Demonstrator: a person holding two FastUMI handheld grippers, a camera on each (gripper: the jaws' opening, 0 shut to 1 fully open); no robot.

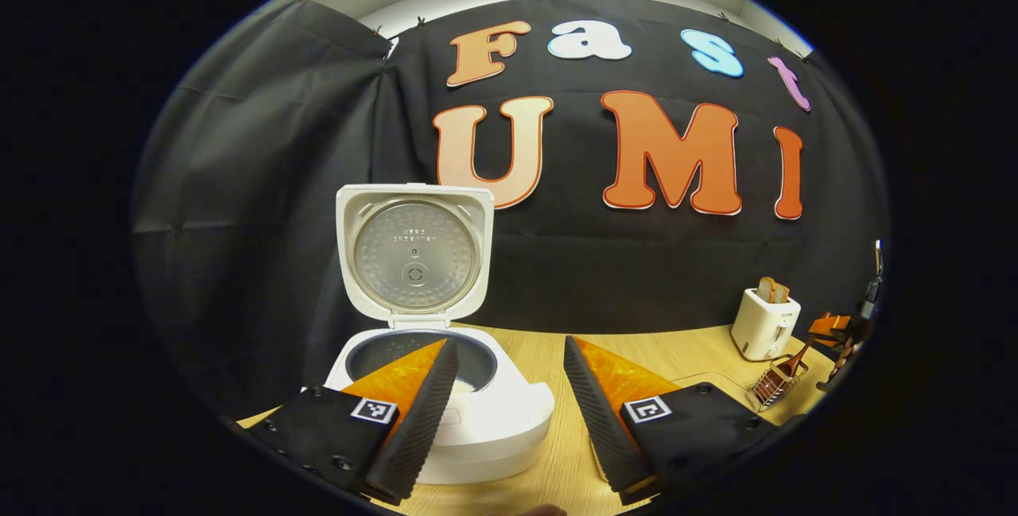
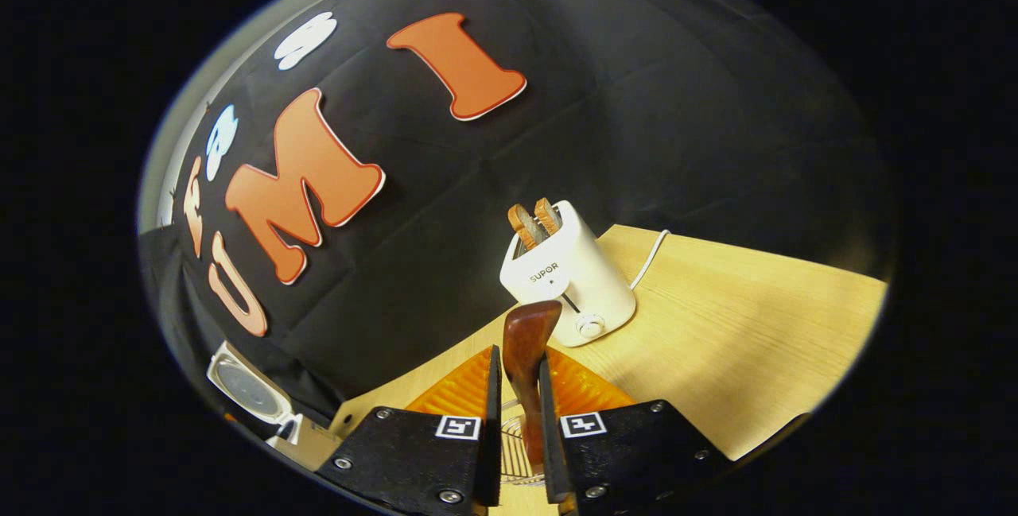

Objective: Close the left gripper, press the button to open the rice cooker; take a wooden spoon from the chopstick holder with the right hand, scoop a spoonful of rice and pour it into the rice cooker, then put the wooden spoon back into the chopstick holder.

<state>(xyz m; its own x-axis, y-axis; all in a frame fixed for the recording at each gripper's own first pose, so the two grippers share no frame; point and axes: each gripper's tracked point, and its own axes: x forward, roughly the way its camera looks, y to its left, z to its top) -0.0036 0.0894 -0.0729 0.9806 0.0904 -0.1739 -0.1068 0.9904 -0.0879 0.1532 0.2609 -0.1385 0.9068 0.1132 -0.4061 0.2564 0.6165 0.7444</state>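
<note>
The white rice cooker (image 1: 477,420) stands open, its lid (image 1: 413,258) upright and its dark inner pot (image 1: 382,353) exposed. My left gripper (image 1: 509,389) hovers just before it, open, its left finger overlapping the pot's front rim. In the right gripper view my right gripper (image 2: 518,365) is shut on the handle of the brown wooden spoon (image 2: 529,333), directly above the wire chopstick holder (image 2: 513,444). The left gripper view shows the chopstick holder (image 1: 775,382) at the far right, with the wooden spoon (image 1: 798,355) rising from it toward the right gripper (image 1: 831,331).
A white toaster (image 2: 569,277) with two bread slices stands on the wooden table (image 2: 740,325) behind the holder, its cord trailing to the right. The toaster (image 1: 763,323) appears left of the holder in the left gripper view. The cooker's lid (image 2: 246,385) shows low left.
</note>
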